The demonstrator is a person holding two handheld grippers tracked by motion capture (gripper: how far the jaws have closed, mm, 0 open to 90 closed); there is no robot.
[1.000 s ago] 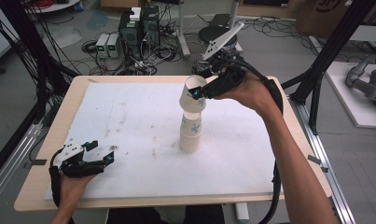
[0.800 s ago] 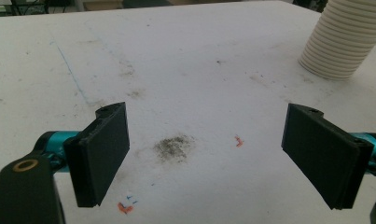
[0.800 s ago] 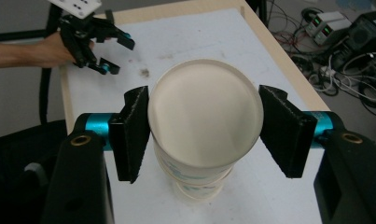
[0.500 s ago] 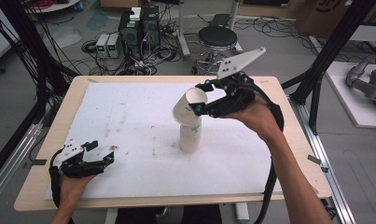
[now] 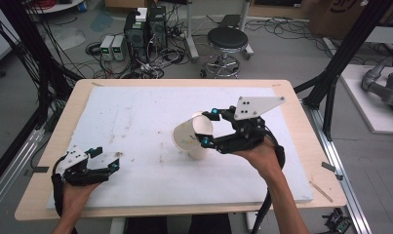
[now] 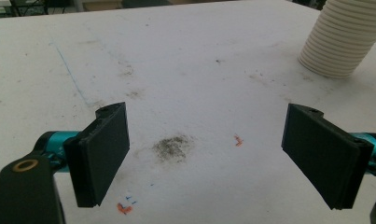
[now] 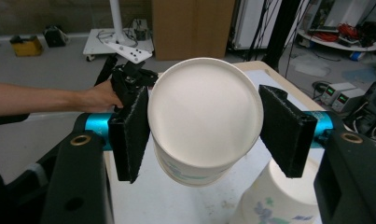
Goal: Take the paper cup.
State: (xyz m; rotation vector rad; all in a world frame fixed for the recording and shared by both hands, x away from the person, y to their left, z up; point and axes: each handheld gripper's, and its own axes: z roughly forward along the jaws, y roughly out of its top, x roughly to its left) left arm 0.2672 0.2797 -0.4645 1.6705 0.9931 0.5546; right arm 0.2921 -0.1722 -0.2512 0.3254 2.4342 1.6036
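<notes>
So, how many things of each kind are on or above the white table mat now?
Loose paper cup, held in the right gripper: 1
Stack of paper cups, inverted on the mat: 1
Grippers, with the left gripper: 2
Total: 4

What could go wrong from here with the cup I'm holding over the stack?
The right gripper pinches the paper cup by its thin sides, so it may buckle or slip out. The cup is tilted, mouth toward the camera, and may meet the stack crooked and topple it. The left gripper rests open, far from the stack, unable to steady it.
</notes>
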